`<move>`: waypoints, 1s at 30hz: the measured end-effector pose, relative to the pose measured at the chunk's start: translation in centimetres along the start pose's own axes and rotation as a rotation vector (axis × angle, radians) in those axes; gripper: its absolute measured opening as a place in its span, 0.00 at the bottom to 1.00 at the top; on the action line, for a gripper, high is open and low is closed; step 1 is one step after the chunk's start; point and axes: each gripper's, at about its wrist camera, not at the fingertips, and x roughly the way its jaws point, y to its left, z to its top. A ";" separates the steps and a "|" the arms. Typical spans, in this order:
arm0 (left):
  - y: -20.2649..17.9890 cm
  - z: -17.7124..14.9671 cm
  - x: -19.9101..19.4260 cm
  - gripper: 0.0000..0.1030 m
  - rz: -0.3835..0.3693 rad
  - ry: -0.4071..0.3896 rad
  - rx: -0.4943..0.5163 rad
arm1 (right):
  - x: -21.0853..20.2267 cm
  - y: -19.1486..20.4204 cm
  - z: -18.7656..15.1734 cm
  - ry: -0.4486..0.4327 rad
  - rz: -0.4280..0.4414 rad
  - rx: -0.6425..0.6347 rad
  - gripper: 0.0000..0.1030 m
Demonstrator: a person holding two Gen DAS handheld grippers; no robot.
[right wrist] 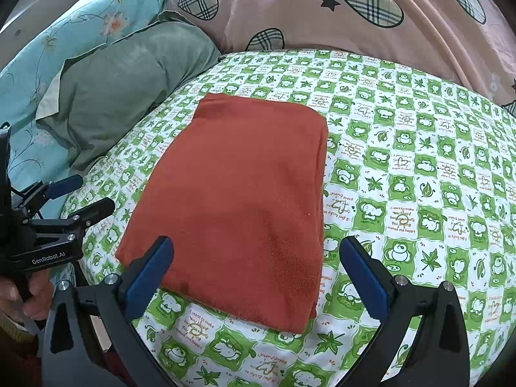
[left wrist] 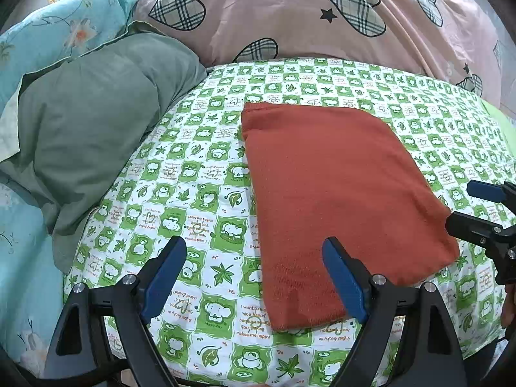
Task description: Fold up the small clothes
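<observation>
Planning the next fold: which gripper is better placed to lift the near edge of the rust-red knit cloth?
Right, probably. The right gripper is open and straddles the rust-red knit cloth's near edge; the left gripper is open mostly over the green-checked sheet.

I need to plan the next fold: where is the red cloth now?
The red cloth lies flat on the green checked sheet, right of the grey-green pillow, just beyond both open tools, touching neither.

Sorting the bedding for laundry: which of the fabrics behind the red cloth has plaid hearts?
The pink quilt, at the far side. The teal one is floral, the grey-green pillow plain.
</observation>
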 end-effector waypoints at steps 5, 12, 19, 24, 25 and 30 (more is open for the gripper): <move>-0.1 0.0 -0.4 0.84 0.000 -0.004 0.002 | -0.3 -0.1 0.0 -0.003 -0.003 -0.001 0.99; 0.0 0.0 -0.6 0.84 -0.002 -0.007 0.004 | -0.4 -0.1 0.0 -0.001 -0.002 -0.002 0.99; -0.2 0.0 -0.7 0.84 -0.002 -0.008 0.005 | -0.4 -0.2 0.0 0.003 0.000 0.000 0.99; -0.2 0.1 -0.7 0.84 -0.002 -0.009 0.005 | -0.3 -0.1 0.0 0.004 0.001 0.000 0.99; -0.2 0.1 -0.7 0.84 -0.002 -0.008 0.005 | -0.3 -0.1 0.0 0.005 0.001 0.000 0.99; -0.2 0.1 -0.5 0.84 -0.003 -0.007 0.005 | -0.2 -0.1 0.0 0.005 0.003 -0.001 0.99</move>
